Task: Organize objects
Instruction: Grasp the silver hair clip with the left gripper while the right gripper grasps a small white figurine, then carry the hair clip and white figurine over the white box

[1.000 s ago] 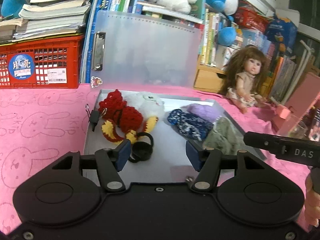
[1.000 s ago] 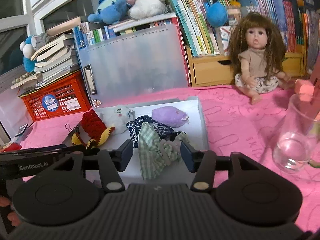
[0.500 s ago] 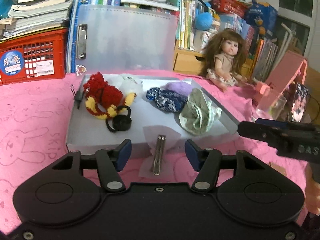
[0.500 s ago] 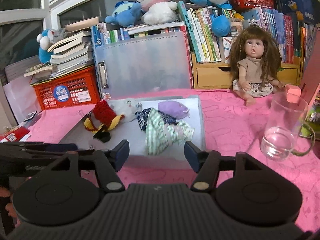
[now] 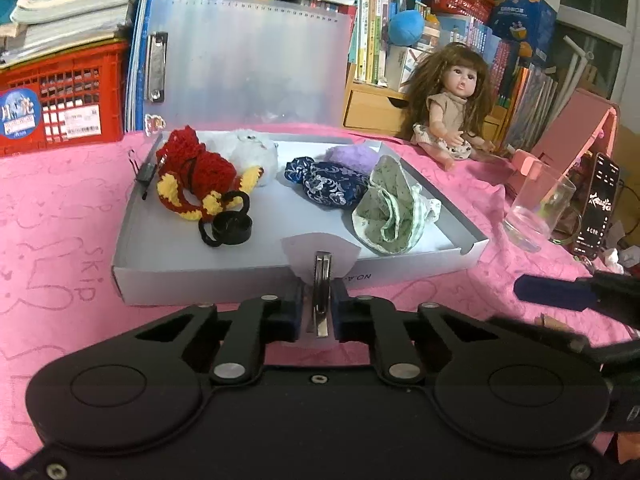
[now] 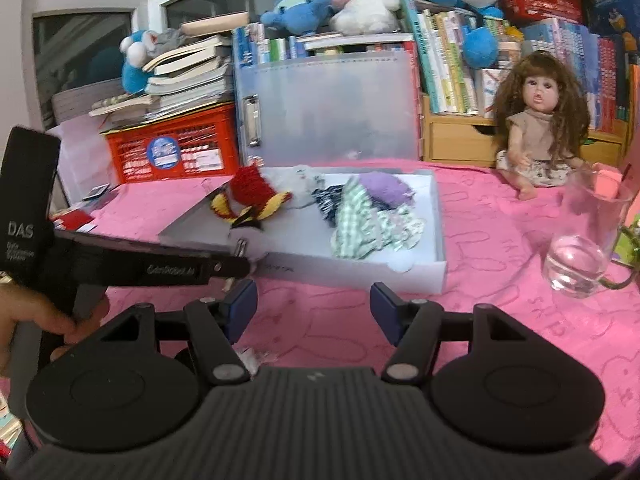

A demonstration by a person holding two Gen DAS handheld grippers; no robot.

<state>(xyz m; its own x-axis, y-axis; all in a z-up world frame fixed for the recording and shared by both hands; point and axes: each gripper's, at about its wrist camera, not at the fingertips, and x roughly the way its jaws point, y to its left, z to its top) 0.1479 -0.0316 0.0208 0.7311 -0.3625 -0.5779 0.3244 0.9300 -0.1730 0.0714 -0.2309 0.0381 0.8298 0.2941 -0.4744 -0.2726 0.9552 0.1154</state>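
The box (image 5: 248,280) lies open on the pink cloth (image 5: 60,208), its long side running left to right. The left gripper (image 5: 316,312) pinches the clasp (image 5: 322,280) at its front edge. 6 soft things sit inside. The right gripper (image 6: 312,312) is spread wide, holding nothing.

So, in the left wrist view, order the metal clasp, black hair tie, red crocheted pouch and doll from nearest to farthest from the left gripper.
1. Metal clasp: pinched between the fingers of the left gripper, at the case's front wall.
2. Black hair tie: inside the case, front left.
3. Red crocheted pouch: back left of the case.
4. Doll: beyond the case, far right, seated by the books.
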